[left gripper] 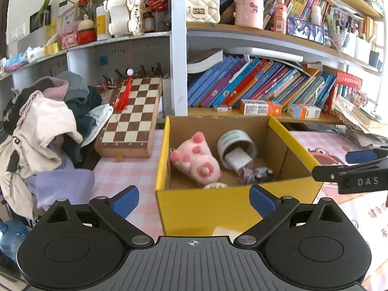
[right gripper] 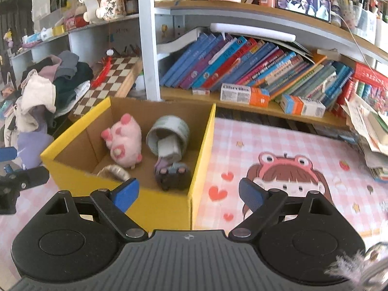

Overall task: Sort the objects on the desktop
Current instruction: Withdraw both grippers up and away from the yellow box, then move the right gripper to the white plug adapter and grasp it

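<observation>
A yellow cardboard box [left gripper: 203, 208] [right gripper: 167, 206] stands on the pink desk mat. Inside lie a pink plush pig [left gripper: 194, 157] [right gripper: 125, 140], a tipped white cup [left gripper: 236, 146] [right gripper: 169, 133] with a white block in its mouth, a grey-purple plush toy [left gripper: 257, 174] [right gripper: 172, 173] and a roll of tape [right gripper: 114, 172]. My left gripper [left gripper: 194, 200] is open and empty in front of the box's near wall. My right gripper [right gripper: 189, 191] is open and empty at the box's near right corner. The right gripper's arm also shows in the left wrist view [left gripper: 351, 174].
A chessboard [left gripper: 133, 111] leans at the back left beside a heap of clothes [left gripper: 43, 131]. Shelves of books [left gripper: 254, 84] and small cartons [right gripper: 245, 94] stand behind the box. Stacked papers [right gripper: 368, 126] lie at the right. A fluffy thing [right gripper: 351, 266] shows at the lower right edge.
</observation>
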{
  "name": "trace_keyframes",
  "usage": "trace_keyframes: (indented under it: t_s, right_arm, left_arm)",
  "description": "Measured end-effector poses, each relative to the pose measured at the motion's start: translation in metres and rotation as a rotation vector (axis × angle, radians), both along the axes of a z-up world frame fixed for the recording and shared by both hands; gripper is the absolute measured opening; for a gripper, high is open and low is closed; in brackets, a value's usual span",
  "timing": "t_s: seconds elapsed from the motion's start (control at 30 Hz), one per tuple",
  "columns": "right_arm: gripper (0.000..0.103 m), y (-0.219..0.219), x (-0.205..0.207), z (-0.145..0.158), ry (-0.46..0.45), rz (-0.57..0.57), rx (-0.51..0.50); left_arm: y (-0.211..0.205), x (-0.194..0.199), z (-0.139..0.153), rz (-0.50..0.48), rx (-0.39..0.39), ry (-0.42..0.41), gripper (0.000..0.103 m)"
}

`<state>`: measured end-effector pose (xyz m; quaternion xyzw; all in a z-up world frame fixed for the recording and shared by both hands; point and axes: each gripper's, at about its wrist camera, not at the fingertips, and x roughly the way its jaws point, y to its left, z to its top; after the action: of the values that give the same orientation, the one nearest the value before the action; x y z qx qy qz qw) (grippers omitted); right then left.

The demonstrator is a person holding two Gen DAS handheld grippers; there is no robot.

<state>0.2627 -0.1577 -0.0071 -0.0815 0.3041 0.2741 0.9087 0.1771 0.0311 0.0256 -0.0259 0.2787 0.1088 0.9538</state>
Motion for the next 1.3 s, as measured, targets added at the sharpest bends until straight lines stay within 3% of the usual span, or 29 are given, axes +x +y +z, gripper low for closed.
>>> trace_keyframes:
  t_s: [0.43, 0.6, 0.9, 1.3]
  right_arm:
    - [0.092, 0.020, -0.064, -0.028, 0.045, -0.018, -0.068]
    - [0.092, 0.032, -0.079, -0.035, 0.057, -0.008, -0.095]
    - [0.092, 0.052, -0.088, -0.052, 0.116, 0.011, -0.141]
    - [0.090, 0.064, -0.078, -0.065, 0.172, 0.032, -0.168]
  left_arm:
    - [0.010, -0.028, -0.029, -0.006, -0.005, 0.131, 0.100]
    - [0.008, -0.033, -0.038, -0.062, 0.037, 0.186, 0.100]
    - [0.006, -0.037, -0.052, -0.161, 0.058, 0.269, 0.100]
    - [0.014, -0.035, -0.057, -0.169, 0.039, 0.300, 0.100]
